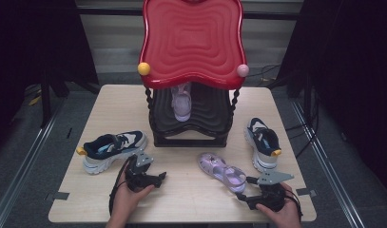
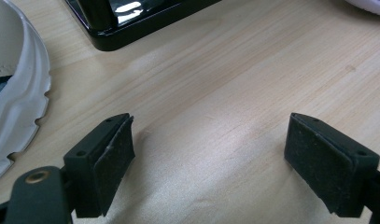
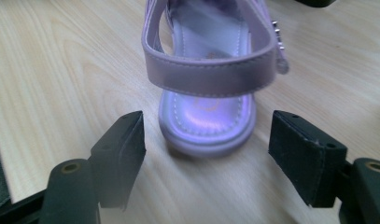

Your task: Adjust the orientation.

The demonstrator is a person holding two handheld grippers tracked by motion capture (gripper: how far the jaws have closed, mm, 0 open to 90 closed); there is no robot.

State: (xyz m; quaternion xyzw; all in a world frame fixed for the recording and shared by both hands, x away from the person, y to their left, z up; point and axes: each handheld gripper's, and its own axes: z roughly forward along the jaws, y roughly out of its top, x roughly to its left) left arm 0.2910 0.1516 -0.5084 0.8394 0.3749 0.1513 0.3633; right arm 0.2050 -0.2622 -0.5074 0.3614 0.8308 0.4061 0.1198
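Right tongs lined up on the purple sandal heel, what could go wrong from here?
1. The right tongs stand open, pads clear of the purple sandal; only its rounded heel edge lies between them, so a shallow pinch may slip off.
2. The soft heel strap arches above the sole; closing higher would likely catch the strap alone and let the sandal dangle.
3. The sneaker sits close beside it and could get nudged on the lift.

A light wooden table (image 1: pixel 110 104) carries a black-and-red shoe rack (image 1: pixel 191 128) at its far middle, a navy sneaker (image 1: pixel 112 149) near the left edge, another (image 1: pixel 262 142) near the right edge, and a lilac sandal (image 1: pixel 222 171) toward the near right.
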